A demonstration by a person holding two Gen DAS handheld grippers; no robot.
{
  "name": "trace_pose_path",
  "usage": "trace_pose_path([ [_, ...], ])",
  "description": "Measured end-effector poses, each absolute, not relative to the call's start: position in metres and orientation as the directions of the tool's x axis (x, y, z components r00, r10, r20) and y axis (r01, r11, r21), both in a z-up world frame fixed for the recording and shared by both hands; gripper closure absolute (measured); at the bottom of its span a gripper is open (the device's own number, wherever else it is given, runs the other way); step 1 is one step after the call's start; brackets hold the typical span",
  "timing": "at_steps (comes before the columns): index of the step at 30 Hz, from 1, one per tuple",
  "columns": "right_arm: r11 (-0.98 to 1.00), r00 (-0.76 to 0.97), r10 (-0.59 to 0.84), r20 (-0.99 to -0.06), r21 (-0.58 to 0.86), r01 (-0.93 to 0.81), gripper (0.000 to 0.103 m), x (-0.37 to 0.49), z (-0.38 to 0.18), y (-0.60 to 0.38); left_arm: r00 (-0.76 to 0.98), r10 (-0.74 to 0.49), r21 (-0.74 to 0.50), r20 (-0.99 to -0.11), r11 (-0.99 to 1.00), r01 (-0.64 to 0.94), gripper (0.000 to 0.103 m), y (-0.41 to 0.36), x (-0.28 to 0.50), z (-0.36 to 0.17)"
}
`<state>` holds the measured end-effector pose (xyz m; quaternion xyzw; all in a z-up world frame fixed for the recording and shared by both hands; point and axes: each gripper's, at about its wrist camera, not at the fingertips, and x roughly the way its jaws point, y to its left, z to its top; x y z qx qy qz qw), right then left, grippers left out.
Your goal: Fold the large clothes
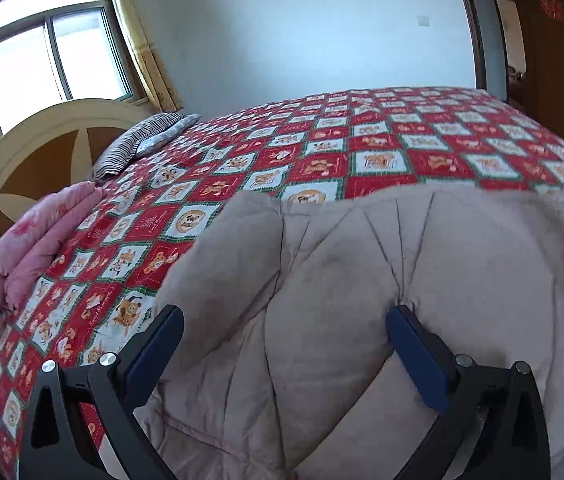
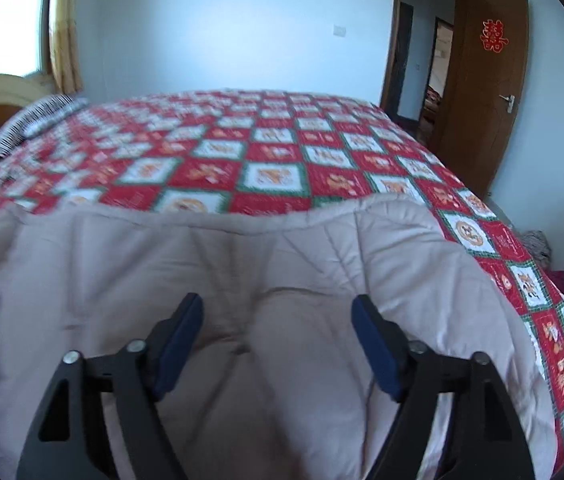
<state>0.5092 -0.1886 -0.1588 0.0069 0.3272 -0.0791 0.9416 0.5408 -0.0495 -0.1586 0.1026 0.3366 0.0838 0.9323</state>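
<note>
Both hand-held grippers, left point(image 1: 285, 316) and right point(image 2: 278, 306), gaped wide over the beige quilted coat point(image 1: 361, 280) on the red patchwork bed point(image 1: 321, 140); wooden door point(image 2: 481, 92) stood open behind the bed.

I see a wide bed point(image 1: 361, 148) under a red and white patchwork cover. At its head stand a cream arched headboard point(image 1: 54, 140), a striped pillow point(image 1: 138, 144) and a folded pink quilt point(image 1: 38, 236). Behind the headboard a bright window point(image 1: 54, 60) with a yellow curtain point(image 1: 142, 40) lets daylight onto the pale wall. Beyond the bed's foot, a brown door point(image 2: 485, 88) stands open.
</note>
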Motion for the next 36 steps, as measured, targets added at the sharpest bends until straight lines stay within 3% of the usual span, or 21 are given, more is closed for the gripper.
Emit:
trace_pose_path([
  [2, 0.994, 0.801, -0.111, -0.589, -0.06, 0.093, 0.013, 0.495, -0.152, -0.169, 0.752, 0.202, 0.215, -0.627, 0.973, -0.082, 0.001, -0.045, 0.542, -0.172],
  [5, 0.996, 0.768, -0.073, -0.636, -0.079, 0.029, 0.014, 0.496, -0.166, -0.149, 0.743, 0.174, 0.153, -0.646, 0.983, -0.098, 0.001, -0.035, 0.544, -0.178],
  [15, 0.996, 0.728, -0.092, -0.68, -0.078, 0.053, 0.009, 0.51, -0.209, -0.15, 0.754, 0.218, 0.207, -0.619, 0.972, -0.111, 0.001, -0.046, 0.541, -0.185],
  [23, 0.994, 0.708, -0.104, -0.698, -0.094, 0.053, 0.006, 0.508, -0.212, -0.147, 0.752, 0.22, 0.207, -0.621, 0.972, -0.113, 0.001, -0.044, 0.541, -0.186],
  [28, 0.994, 0.695, -0.105, -0.711, -0.082, 0.067, 0.009, 0.498, -0.199, -0.147, 0.746, 0.198, 0.181, -0.636, 0.978, -0.105, 0.001, -0.04, 0.543, -0.188],
  [31, 0.997, 0.748, -0.076, -0.659, -0.044, 0.062, 0.008, 0.466, -0.183, -0.14, 0.743, 0.183, 0.163, -0.643, 0.982, -0.101, 0.001, -0.038, 0.544, -0.188],
  [36, 0.996, 0.754, -0.077, -0.652, -0.075, 0.038, 0.007, 0.448, -0.204, -0.126, 0.745, 0.162, 0.137, -0.647, 0.986, -0.095, 0.001, -0.035, 0.543, -0.188],
])
